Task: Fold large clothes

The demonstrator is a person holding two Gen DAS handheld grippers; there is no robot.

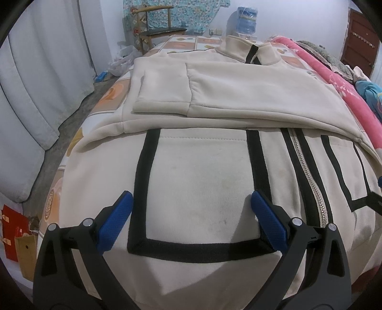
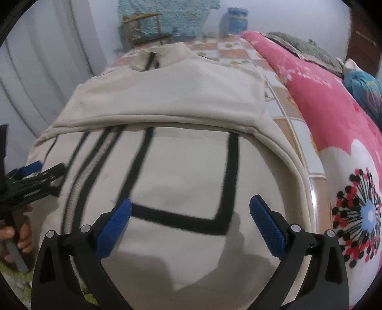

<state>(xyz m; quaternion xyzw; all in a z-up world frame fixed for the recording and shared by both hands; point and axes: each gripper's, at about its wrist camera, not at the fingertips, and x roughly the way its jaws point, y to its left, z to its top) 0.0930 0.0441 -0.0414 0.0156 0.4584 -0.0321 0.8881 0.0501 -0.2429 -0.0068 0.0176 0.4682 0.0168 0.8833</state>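
Left wrist view: we're looking up the length of a cream fleece zip-up jacket with black band trim (image 1: 203, 186), spread flat on a bed.
Jacket layout: both sleeves are folded across the chest, and the cream sleeve cuff (image 1: 162, 105) lies to the left, on top of the body.
Collar: the stand-up collar (image 1: 243, 47) is at the far end, with a black strip running down it.
Zip: the silver metal zipper (image 1: 308, 174) runs down the jacket front, right of centre.
Bed cover: an orange-and-white tiled sheet (image 1: 105, 95) shows along the jacket's left edge.
Left gripper (image 1: 191, 221): blue-padded fingers spread wide, nothing between them, poised over the black-outlined pocket panel near the hem.
Background: a wooden chair (image 1: 157, 26) and a blue water bottle (image 1: 247, 19) stand by the far wall.

Right wrist view: blurred here, same jacket (image 2: 186, 167) from the other side, zipper (image 2: 76, 181) now to the left.
Right gripper (image 2: 191, 224): jaws released and wide apart, empty, above the other black-outlined pocket panel.
Neighbour: the left gripper (image 2: 31, 176) juts in at the left edge, a hand (image 2: 22, 238) under it.
Right side: a pink floral blanket (image 2: 334, 124) lies beside the jacket, the tiled sheet (image 2: 281, 90) between them.
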